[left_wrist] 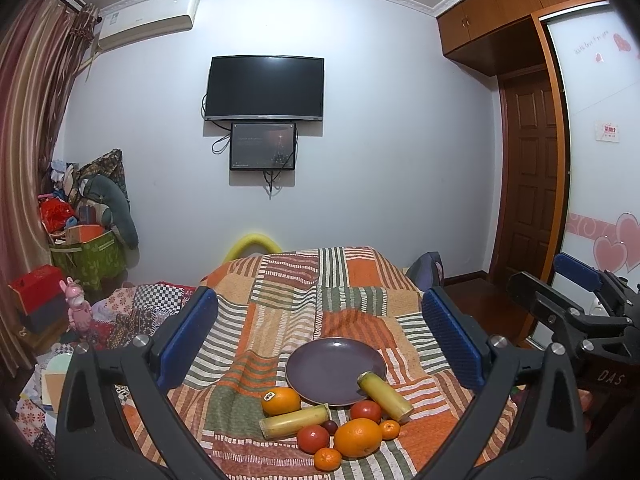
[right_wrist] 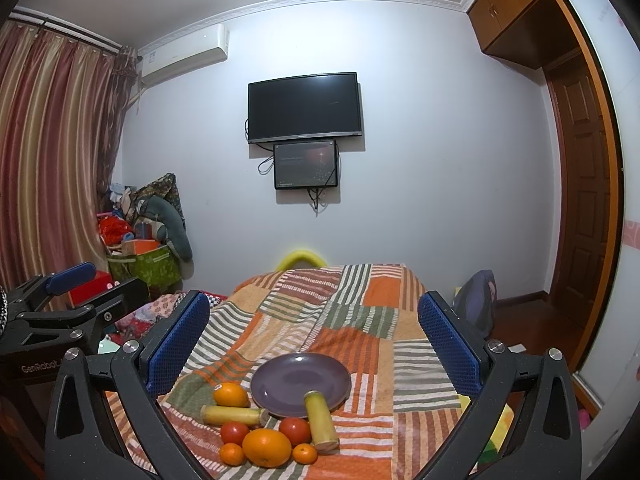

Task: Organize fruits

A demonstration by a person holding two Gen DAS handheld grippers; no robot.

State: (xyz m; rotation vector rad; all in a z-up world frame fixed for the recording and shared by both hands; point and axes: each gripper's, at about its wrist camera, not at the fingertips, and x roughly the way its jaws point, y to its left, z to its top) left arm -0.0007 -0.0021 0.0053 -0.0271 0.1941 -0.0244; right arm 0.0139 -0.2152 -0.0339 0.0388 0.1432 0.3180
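Note:
An empty purple plate (left_wrist: 334, 368) (right_wrist: 298, 382) lies on a patchwork cloth. In front of it lie two oranges (left_wrist: 357, 437) (right_wrist: 266, 447) (left_wrist: 281, 400) (right_wrist: 231, 395), two red tomatoes (left_wrist: 313, 438) (left_wrist: 366, 411) (right_wrist: 234, 433) (right_wrist: 295, 430), two small tangerines (left_wrist: 327, 459) (left_wrist: 389, 429) (right_wrist: 231, 453) (right_wrist: 305, 453), a dark plum (left_wrist: 330, 426) and two yellow sugarcane pieces (left_wrist: 294, 421) (right_wrist: 234, 415); one cane piece (left_wrist: 385, 396) (right_wrist: 320, 420) rests on the plate's rim. My left gripper (left_wrist: 320, 336) and right gripper (right_wrist: 314, 336) are both open and empty, held above and short of the fruit.
The patchwork cloth (left_wrist: 328, 292) (right_wrist: 360, 312) covers a raised surface that drops off at the far end. A green bin of clutter (left_wrist: 90, 256) (right_wrist: 144, 264) stands at the left by the curtain. A TV (left_wrist: 264, 88) hangs on the far wall. A wooden door (left_wrist: 530, 176) is at right.

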